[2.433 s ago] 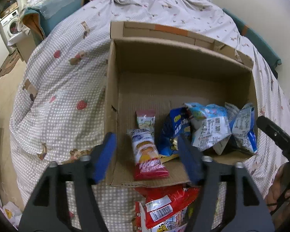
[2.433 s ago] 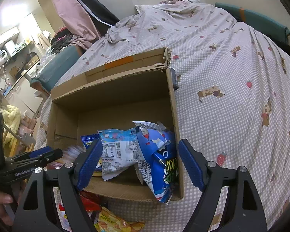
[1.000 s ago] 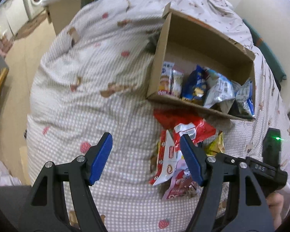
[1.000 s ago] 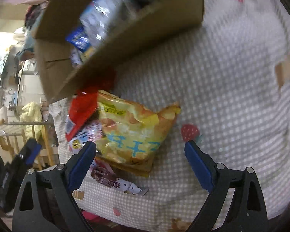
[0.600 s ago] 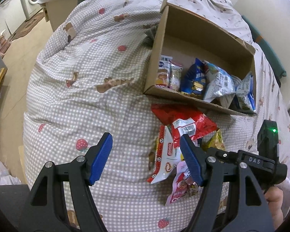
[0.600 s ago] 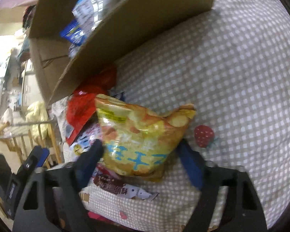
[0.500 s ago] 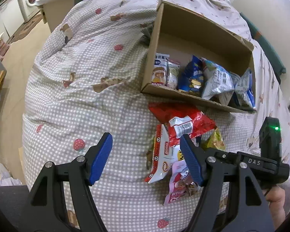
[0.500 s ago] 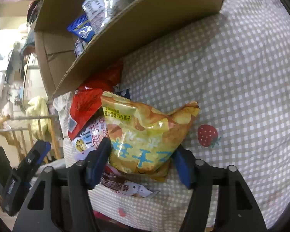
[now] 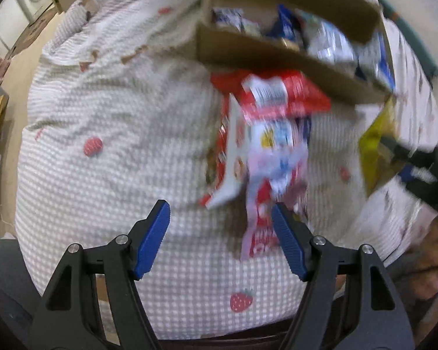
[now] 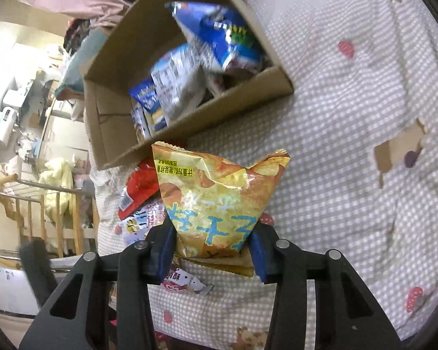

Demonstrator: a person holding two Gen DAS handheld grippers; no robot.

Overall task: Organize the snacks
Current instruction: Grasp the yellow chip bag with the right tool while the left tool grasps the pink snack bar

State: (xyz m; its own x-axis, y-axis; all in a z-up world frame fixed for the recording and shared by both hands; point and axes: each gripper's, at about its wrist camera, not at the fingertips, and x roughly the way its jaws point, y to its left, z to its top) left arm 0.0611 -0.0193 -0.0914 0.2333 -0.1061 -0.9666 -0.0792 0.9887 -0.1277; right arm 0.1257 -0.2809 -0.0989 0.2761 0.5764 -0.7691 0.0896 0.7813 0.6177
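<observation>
My right gripper (image 10: 211, 243) is shut on a yellow chip bag (image 10: 219, 195) and holds it up off the bedspread, in front of the cardboard box (image 10: 108, 134). The box holds several blue and silver snack bags (image 10: 216, 38). My left gripper (image 9: 220, 239) is open and empty, low over the bedspread next to a loose pile of snacks: a red bag (image 9: 277, 93) and a pink-and-white packet (image 9: 274, 157). The yellow bag also shows at the right of the blurred left wrist view (image 9: 376, 143).
The box (image 9: 277, 55) sits on a checked bedspread (image 9: 102, 145) with strawberry prints. More loose packets (image 10: 140, 192) lie under the held bag. A wooden rack (image 10: 43, 204) and room clutter stand beyond the bed's left edge.
My right gripper has closed on the yellow chip bag and lifted it off the pile. My left gripper has dropped closer to the loose snacks, still open.
</observation>
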